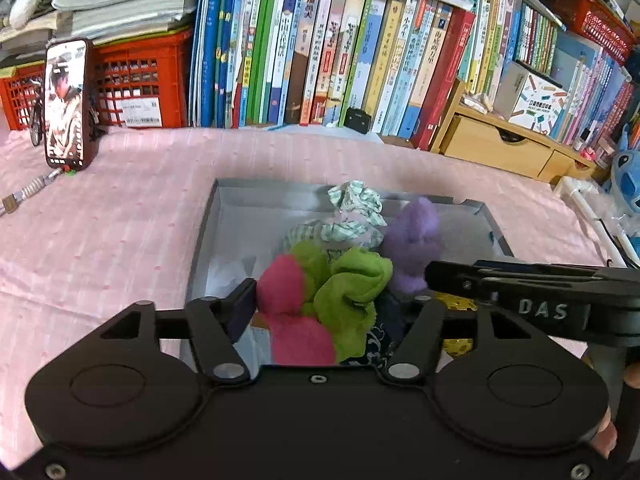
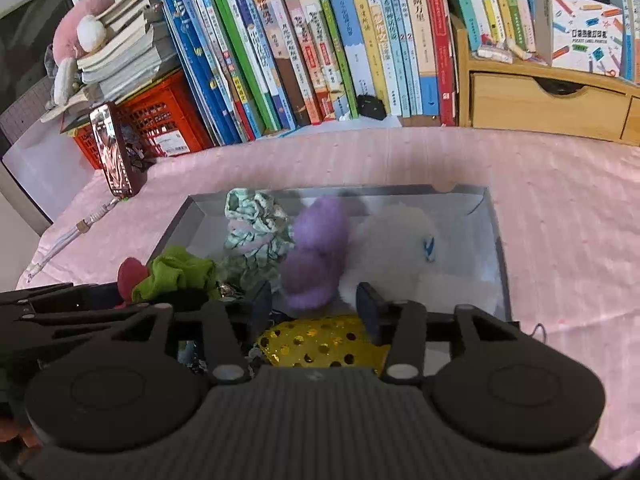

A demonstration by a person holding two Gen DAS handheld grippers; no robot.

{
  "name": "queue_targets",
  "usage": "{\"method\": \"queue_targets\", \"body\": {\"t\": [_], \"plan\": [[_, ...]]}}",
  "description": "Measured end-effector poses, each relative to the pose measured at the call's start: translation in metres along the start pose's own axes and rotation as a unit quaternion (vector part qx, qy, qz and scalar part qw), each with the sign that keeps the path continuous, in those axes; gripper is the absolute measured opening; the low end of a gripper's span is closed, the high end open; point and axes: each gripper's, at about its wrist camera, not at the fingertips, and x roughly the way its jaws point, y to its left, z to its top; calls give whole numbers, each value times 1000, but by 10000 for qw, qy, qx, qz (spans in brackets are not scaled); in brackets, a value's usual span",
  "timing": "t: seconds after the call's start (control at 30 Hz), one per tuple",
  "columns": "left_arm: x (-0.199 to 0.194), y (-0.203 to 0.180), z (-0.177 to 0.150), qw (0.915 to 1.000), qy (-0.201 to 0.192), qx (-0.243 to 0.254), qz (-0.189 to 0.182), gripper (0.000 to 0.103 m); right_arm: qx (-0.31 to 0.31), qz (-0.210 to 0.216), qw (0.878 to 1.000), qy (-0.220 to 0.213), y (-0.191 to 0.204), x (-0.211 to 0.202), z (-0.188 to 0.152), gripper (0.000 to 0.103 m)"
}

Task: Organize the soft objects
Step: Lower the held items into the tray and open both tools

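Note:
A grey box (image 1: 216,200) on the pink cloth holds the soft things. My left gripper (image 1: 332,300) stands open over its near end, with a pink bundle (image 1: 288,304) and a green cloth (image 1: 352,288) between the fingers. Beyond lie a striped green cloth (image 1: 356,212) and a purple plush (image 1: 412,236). My right gripper (image 2: 316,304) is open too, with its fingertips beside the purple plush (image 2: 316,256) and above a gold sequined piece (image 2: 320,344). A white plush (image 2: 404,248) fills the box's right side (image 2: 496,240). Each gripper shows at the edge of the other's view.
A phone (image 1: 66,104) leans on a red crate (image 1: 140,80) at the back left, with a cable (image 1: 28,192) on the cloth. A row of books (image 1: 320,40) and a wooden drawer unit (image 1: 500,140) line the back. A blue plush (image 1: 626,176) sits far right.

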Motion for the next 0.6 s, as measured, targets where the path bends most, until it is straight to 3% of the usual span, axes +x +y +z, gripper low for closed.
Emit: {"method": "queue_targets", "body": {"t": [0.3, 0.6], "plan": [[-28, -10, -2, 9987, -356, 343, 94, 77, -55, -61, 9996, -279, 0, -27, 0, 76], [-49, -16, -7, 9973, -531, 492, 116, 80, -216, -207, 9983, -504, 5, -49, -5, 80]]}}
